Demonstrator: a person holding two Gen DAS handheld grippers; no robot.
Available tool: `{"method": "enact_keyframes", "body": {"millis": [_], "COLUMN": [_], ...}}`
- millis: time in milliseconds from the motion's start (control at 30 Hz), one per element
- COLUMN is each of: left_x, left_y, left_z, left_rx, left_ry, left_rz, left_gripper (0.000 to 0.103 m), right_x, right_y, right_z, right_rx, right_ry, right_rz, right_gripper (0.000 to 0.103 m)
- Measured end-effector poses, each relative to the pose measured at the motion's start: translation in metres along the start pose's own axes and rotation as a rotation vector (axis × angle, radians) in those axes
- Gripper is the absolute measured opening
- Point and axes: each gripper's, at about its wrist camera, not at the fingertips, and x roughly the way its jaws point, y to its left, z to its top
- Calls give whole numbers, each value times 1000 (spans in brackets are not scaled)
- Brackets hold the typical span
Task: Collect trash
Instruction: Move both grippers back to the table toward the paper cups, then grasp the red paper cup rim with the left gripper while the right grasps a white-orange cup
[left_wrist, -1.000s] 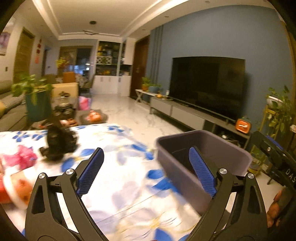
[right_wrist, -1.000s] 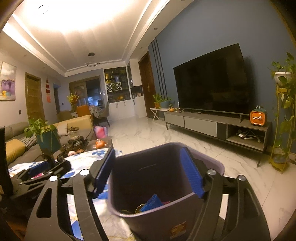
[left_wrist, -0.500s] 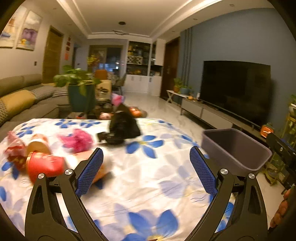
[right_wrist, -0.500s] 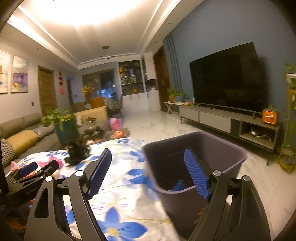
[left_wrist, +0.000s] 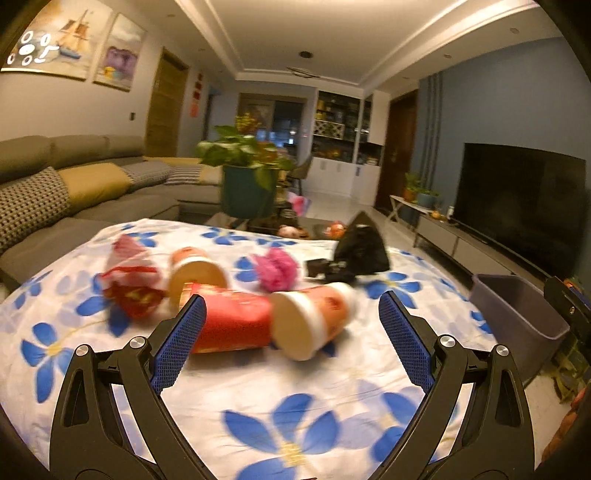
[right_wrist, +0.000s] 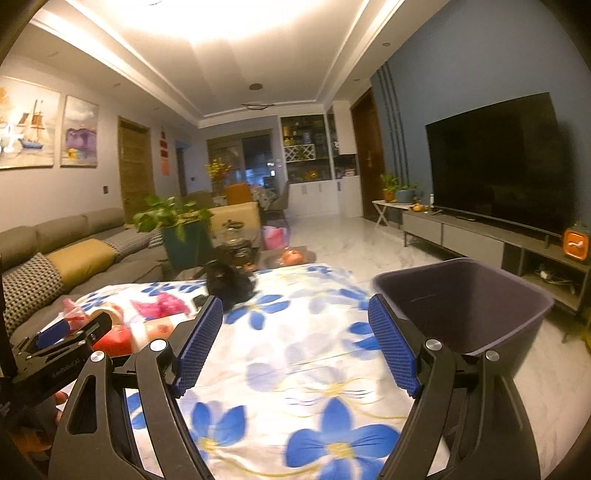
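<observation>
My left gripper and right gripper, both with ribbed blue pads, are spread wide with nothing between them. Cylindrical paper cups, blurred, probably glossy, lie on the floral tablecloth. The smooth purple bin stands beside the cloth's right edge.

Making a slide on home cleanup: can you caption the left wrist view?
Open left tool faces tipped paper cups, wrappers and a black bag on a floral cloth, bin at right.
</observation>
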Motion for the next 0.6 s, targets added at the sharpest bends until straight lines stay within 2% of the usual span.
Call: {"method": "enact_keyframes", "body": {"millis": [333,600], "left_x": [-15,-21], "left_y": [62,99], "left_z": [0,1], "left_rx": [-46,-97], "left_ry": [-30,-42], "left_rz": [132,182], "left_gripper": [93,93], "right_x": [27,57], "right_y": [65,120], "right_z": [-13,-27], "right_rx": [-56,-124], "right_ry": [61,119], "right_rz": [115,185], "right_gripper": [79,79]}}
